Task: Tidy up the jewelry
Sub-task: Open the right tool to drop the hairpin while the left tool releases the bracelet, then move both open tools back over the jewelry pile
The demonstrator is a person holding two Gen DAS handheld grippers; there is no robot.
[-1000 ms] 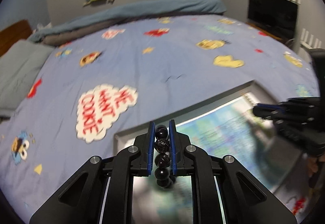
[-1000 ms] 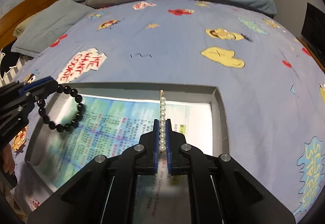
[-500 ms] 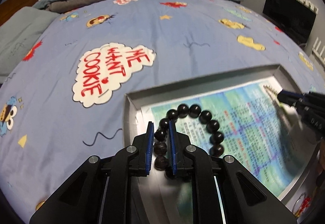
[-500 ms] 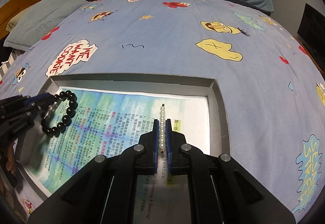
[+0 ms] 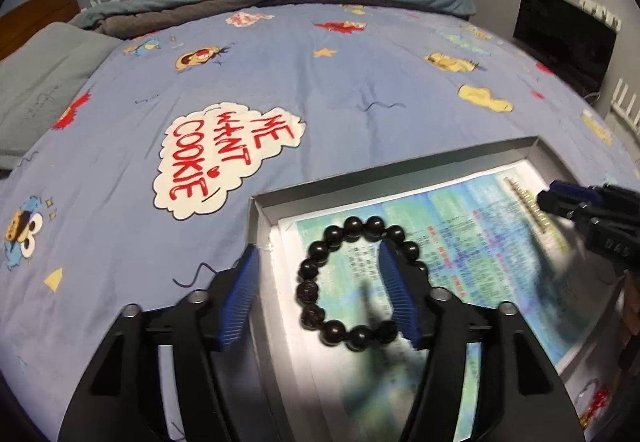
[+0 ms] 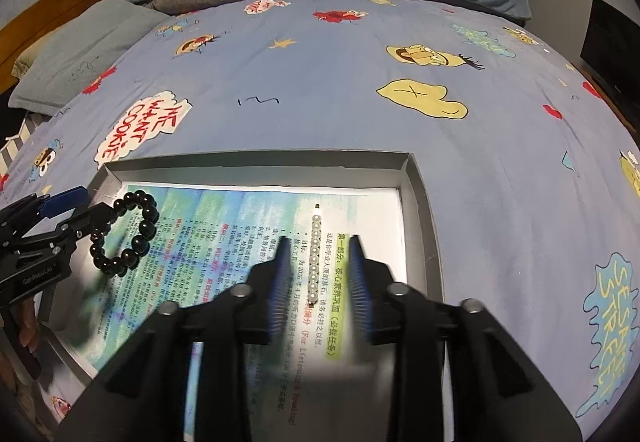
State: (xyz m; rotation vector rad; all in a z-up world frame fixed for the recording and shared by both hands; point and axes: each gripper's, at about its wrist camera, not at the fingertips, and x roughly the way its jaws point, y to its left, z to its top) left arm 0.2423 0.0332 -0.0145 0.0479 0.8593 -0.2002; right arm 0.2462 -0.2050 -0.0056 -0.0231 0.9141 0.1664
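- The left gripper [image 5: 320, 282] has just been opening: its jaws are spread wide and its pads are clear of the bracelet [image 5: 360, 282], which lies between them as a ring on the paper [image 5: 500, 262] lining the box [image 5: 400, 169].
- The right gripper [image 6: 318, 274] has just been opening too: its jaws stand apart with the pearl strand [image 6: 314, 254] between them, laid straight on the paper and apparently no longer pinched, though blur at the pads makes that hard to confirm.
- Both pieces sit inside the box, the bracelet near its left wall and the strand towards its right side, well apart from each other.
- The bracelet is probably light, with hard, glossy round beads on a cord. Beads will likely slip or roll under a pad, so a pinch across one side of the ring should hold best.
- The strand looks thin, limp and light, and would sag from any single grip. Taking it near the middle, or at one end, seems safest.
- The box walls are low and likely thin card; the left gripper's outer finger [image 5: 236, 306] is over the left wall, so a sideways move could nudge it.
- The bedsheet [image 5: 340, 81] beyond is soft, bare and roomy; straight up is the clearest way out.
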